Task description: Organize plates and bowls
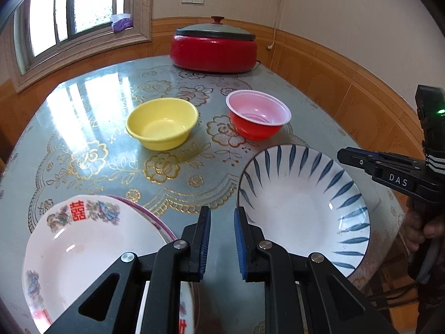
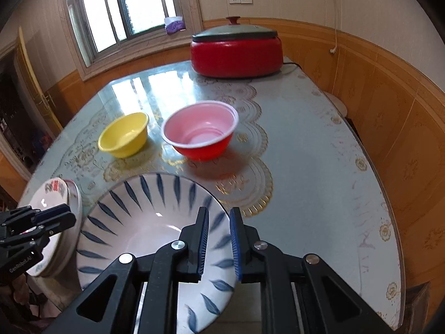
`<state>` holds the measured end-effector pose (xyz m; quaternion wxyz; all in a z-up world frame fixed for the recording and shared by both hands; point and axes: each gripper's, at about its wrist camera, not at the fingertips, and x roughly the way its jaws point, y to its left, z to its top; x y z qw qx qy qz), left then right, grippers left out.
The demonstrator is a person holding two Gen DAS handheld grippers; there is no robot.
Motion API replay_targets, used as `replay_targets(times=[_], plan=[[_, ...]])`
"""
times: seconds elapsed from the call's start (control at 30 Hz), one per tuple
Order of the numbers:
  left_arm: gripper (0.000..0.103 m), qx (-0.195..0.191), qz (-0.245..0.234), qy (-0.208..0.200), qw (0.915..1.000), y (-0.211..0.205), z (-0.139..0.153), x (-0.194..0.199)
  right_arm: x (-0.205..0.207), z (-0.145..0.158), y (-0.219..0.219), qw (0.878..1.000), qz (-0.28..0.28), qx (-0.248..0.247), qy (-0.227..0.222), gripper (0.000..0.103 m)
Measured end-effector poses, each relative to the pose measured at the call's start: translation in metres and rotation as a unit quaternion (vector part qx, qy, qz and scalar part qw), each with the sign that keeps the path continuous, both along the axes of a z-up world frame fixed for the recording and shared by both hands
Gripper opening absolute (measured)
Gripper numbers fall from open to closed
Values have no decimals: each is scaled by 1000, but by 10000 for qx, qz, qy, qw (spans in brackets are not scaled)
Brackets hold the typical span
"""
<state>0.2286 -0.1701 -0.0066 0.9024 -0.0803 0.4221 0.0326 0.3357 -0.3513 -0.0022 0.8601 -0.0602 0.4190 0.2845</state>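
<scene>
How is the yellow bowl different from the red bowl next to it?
The yellow bowl is yellow inside and out, while the red bowl is red outside and pale pink inside with a white rim. The yellow bowl has a rolled lip and fairly straight walls; the red bowl tapers to a narrower base and has stepped rings inside. Both stand upright, empty and apart on the table.

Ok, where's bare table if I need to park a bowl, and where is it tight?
Free: the wide strip right of the red bowl and blue-leaf plate out to the table edge, and the stretch between the bowls and the red cooker. Tight: the near edge, where the floral plates and blue-leaf plate sit close together.
</scene>
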Motion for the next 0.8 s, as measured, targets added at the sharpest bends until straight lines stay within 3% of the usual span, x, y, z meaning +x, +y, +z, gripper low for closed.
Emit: replay_targets(times=[0.37,0.57,0.7,0.8], plan=[[20,41,299,2,9995,34,11,23,7,5,75,9948,655,466,618,19],[33,48,512,64,9987,58,12,39,27,5,110,9906,577,695,1024,21],[33,-255,735,206,9968,81,10,48,43,3,129,9875,450,813,1275,21],[40,-397,898,272,9948,97,8,56,57,0,144,9862,344,781,1415,22]])
